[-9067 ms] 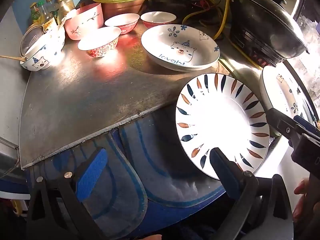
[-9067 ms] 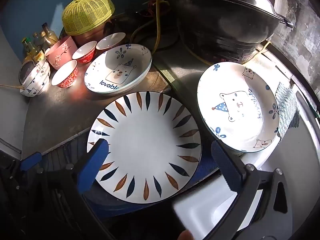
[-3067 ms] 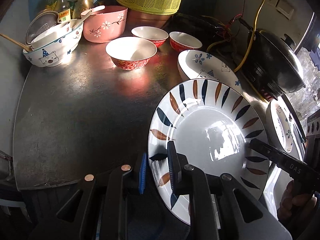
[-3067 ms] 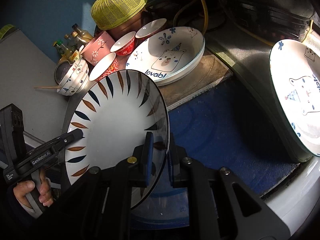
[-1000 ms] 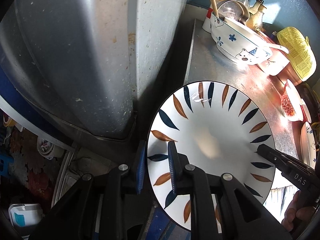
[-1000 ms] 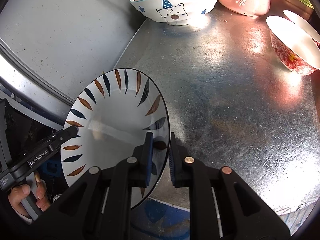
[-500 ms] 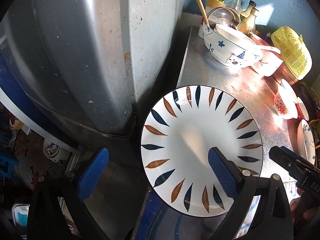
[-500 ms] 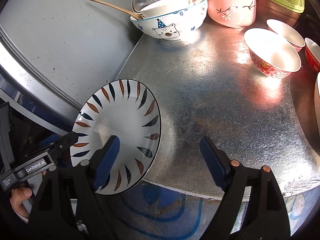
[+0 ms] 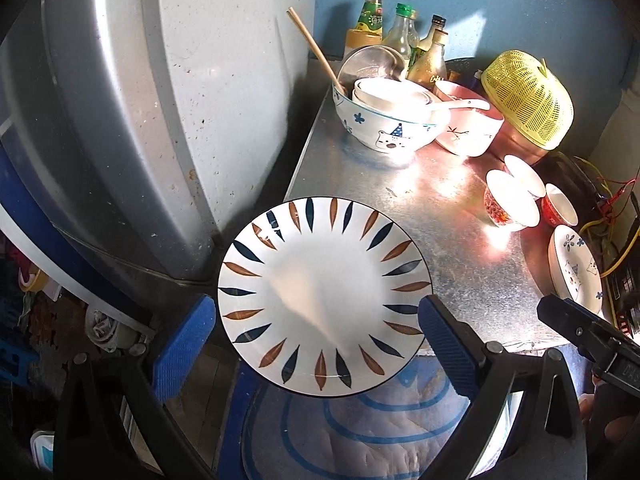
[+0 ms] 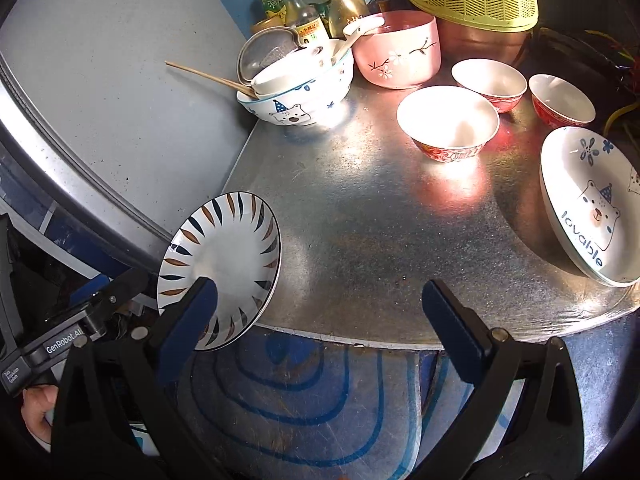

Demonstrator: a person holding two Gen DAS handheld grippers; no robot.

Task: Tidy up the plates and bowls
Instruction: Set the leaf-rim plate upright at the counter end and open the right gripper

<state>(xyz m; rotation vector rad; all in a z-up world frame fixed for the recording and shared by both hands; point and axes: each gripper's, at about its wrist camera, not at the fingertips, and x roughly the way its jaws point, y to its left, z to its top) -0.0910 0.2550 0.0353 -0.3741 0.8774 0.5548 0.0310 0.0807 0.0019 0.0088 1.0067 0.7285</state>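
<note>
White plate with leaf marks sits at the near left corner of your metal surface, both grippers spread wide.

Your left gripper [image 9: 316, 328] has its blue pads parted on either side of the leaf-pattern plate [image 9: 325, 297] without touching it, and your right gripper [image 10: 316, 312] is just as wide apart, holding nothing. The plate overhangs the surface [image 10: 380, 232] at its front edge, just beside the grey appliance wall [image 9: 180, 100]. At the back, a bear bowl [image 10: 300, 100] holds smaller bowls and chopsticks, touching the pink bowl [image 10: 400, 56]. Three red bowls [image 10: 450, 124] stand near the bear plate [image 10: 592, 208] on your right, well apart from the leaf-pattern plate. Bottles [image 9: 400, 36] and a yellow basket [image 9: 528, 100] stand behind.
</note>
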